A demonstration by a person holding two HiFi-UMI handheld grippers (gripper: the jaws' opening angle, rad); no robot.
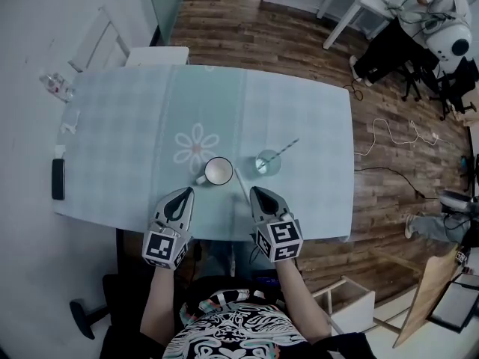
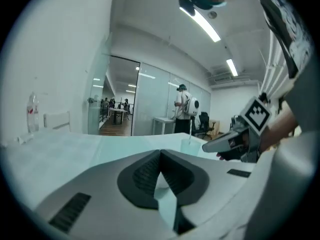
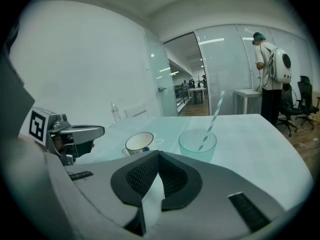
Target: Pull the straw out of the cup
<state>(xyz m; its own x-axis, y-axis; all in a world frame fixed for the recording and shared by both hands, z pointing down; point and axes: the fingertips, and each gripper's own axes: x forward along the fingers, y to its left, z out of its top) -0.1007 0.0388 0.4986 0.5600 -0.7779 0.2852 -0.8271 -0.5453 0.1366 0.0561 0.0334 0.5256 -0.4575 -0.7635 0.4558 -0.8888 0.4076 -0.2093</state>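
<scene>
A clear glass cup (image 1: 268,163) stands on the pale table (image 1: 120,126), right of centre, with a striped straw (image 1: 288,147) leaning out of it to the upper right. From the right gripper view the cup (image 3: 197,143) and its straw (image 3: 213,116) stand just beyond the jaws. My right gripper (image 1: 254,192) hovers near the table's front edge, short of the cup, shut and empty. My left gripper (image 1: 185,193) hangs level with it on the left, shut on nothing too. In the left gripper view the cup (image 2: 190,145) shows beyond my shut left gripper (image 2: 160,152).
A white mug (image 1: 218,172) stands left of the cup, between the two grippers' lines. A black phone (image 1: 58,179) lies at the table's left edge and a small bottle (image 1: 55,84) at the far left corner. A person (image 1: 419,28) stands across the room, with cables (image 1: 389,137) on the floor.
</scene>
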